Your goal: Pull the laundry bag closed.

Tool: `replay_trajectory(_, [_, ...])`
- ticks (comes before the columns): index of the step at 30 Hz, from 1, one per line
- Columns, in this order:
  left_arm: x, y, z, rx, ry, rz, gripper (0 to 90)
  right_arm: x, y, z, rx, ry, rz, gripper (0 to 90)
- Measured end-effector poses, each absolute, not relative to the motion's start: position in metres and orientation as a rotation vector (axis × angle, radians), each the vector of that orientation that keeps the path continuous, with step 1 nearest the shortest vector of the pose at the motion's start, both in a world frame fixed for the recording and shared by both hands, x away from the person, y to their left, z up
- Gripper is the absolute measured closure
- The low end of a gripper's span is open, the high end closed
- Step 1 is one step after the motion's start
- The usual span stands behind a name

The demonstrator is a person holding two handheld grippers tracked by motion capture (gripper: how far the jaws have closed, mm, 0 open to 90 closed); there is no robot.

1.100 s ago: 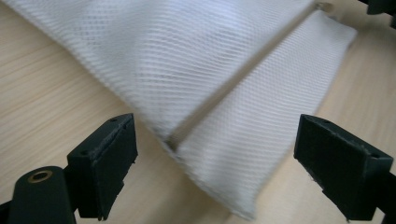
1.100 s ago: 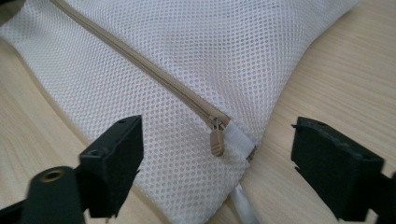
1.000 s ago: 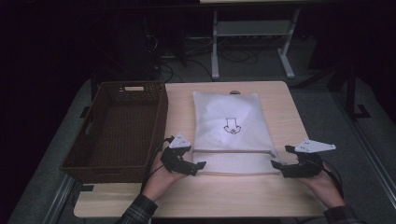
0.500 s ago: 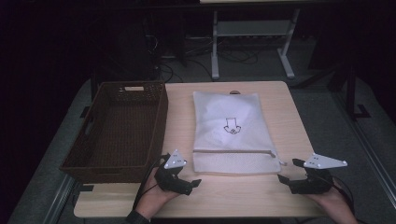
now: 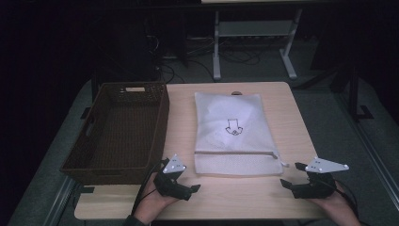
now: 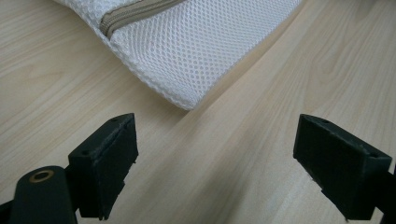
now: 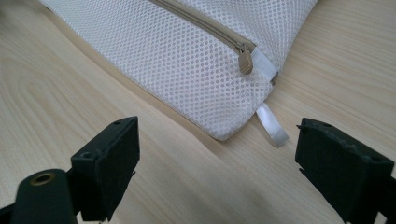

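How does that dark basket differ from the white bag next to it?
The basket is dark brown, woven and stiff, with upright walls; the mesh bag is white, soft and lies flat. The basket is open on top; the mesh bag has a beige zipper across it. Both rest on the wooden table.

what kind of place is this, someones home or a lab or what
Most likely a lab or recording workspace, not a home: a plain light wooden table stands in a dark room, loose cables trail over the grey floor behind it, and a white metal stand frame sits beyond.
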State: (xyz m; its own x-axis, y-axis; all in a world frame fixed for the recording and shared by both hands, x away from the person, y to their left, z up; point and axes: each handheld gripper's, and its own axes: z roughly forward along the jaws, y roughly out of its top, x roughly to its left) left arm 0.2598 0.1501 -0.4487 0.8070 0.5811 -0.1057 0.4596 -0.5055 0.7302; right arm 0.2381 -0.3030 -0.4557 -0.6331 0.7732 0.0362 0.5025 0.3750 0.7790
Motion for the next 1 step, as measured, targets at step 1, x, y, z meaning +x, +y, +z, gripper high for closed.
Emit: replay_trajectory(1, [0.2599, 0.1497, -0.4488, 2.192, 0.762, 0.195, 13.4, 0.2381, -0.3031, -0.4557, 1.115, 2.306, 1.129, 13.2])
